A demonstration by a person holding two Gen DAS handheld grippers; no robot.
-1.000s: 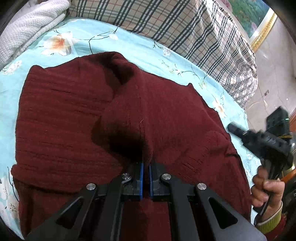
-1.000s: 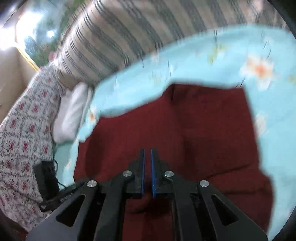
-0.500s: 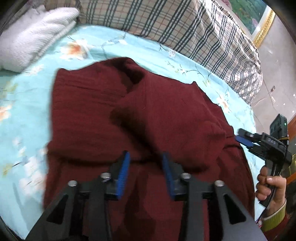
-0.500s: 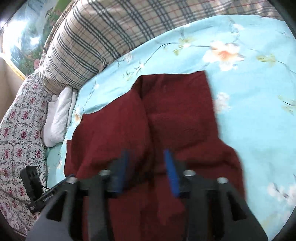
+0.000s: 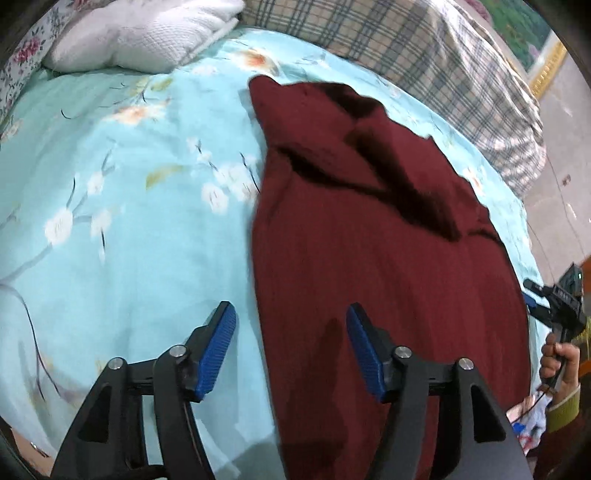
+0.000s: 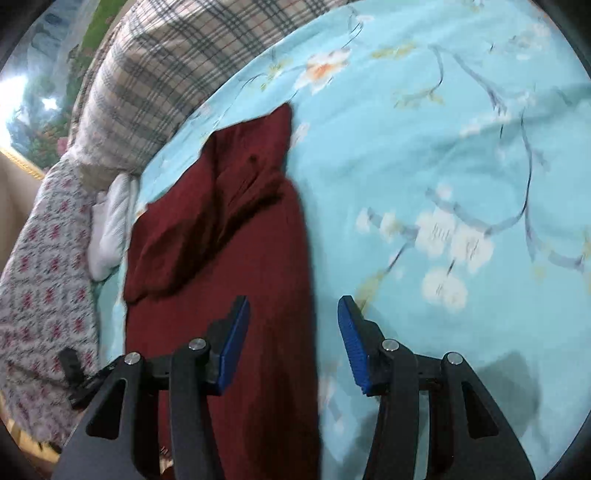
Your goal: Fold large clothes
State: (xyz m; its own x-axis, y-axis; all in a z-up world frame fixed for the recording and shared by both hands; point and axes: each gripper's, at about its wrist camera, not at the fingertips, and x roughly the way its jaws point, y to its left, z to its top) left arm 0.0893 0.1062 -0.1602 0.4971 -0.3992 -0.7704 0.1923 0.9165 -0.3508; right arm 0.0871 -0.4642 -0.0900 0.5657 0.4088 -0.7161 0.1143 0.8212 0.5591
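A dark red knit sweater (image 5: pixel 369 258) lies folded into a long strip on the light blue floral bedsheet (image 5: pixel 110 221). It also shows in the right wrist view (image 6: pixel 229 258). My left gripper (image 5: pixel 290 328) is open and empty, its fingers straddling the sweater's left edge just above it. My right gripper (image 6: pixel 293 321) is open and empty, straddling the sweater's right edge. The right gripper also appears at the far right of the left wrist view (image 5: pixel 554 299), held in a hand.
A plaid blanket (image 5: pixel 424 55) lies at the far side of the bed, also in the right wrist view (image 6: pixel 166 74). A white folded cloth (image 5: pixel 147 33) sits at the back left. A floral quilt (image 6: pixel 40 277) lies beside the sweater.
Both grippers opened and let go of the sweater, then drew back and apart toward its opposite edges. The sweater now lies folded narrower on the sheet.
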